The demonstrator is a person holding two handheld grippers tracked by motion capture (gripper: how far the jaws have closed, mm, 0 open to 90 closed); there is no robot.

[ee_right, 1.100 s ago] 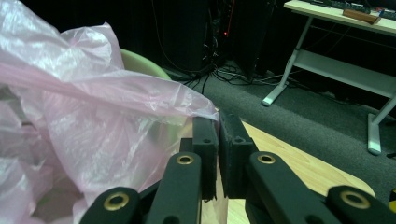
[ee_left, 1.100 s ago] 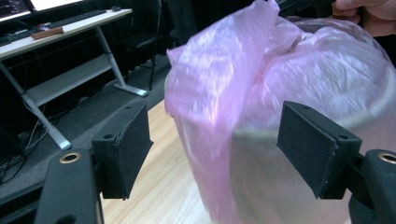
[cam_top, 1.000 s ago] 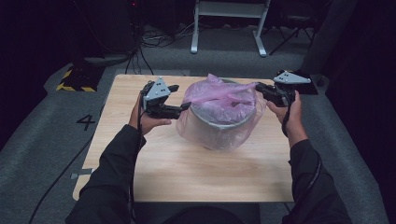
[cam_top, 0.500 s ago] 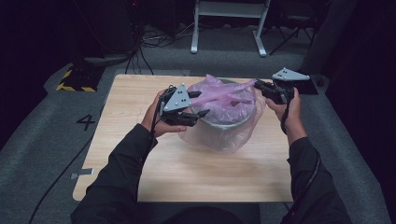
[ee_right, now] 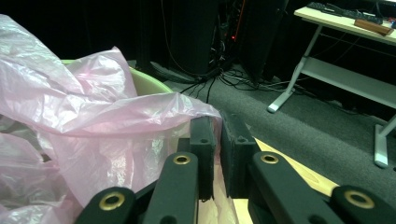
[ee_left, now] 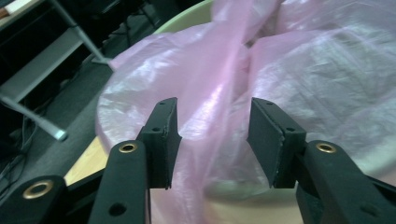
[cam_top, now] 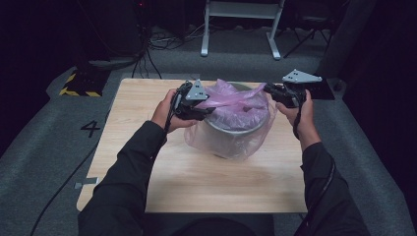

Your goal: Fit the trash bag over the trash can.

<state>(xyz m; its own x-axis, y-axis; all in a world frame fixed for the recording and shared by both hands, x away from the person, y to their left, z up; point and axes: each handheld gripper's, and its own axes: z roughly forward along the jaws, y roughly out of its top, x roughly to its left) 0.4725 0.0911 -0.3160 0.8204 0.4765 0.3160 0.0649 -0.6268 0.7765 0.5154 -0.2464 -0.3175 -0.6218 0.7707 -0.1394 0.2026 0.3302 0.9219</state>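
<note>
A dark room with grey carpet surrounds the pale wooden bench (cam_top: pixel 147 182), and a painted "4" (cam_top: pixel 90 129) marks the floor off its left edge. Toward the far edge sits a round pale-green bin (cam_top: pixel 236 135) draped in a thin, crinkled, translucent pink bag (cam_top: pixel 241 105). The left hand-held gripper (cam_top: pixel 204 109) has just been closing; its pads stand apart with a fold of bag between them, not pressing. The right hand-held gripper (cam_top: pixel 268 89) is pressed together, pinching the bag's edge at the bin's right rim. The right gripper view (ee_right: pixel 212 140) shows a white desk frame (ee_right: pixel 336 74) behind.
</note>
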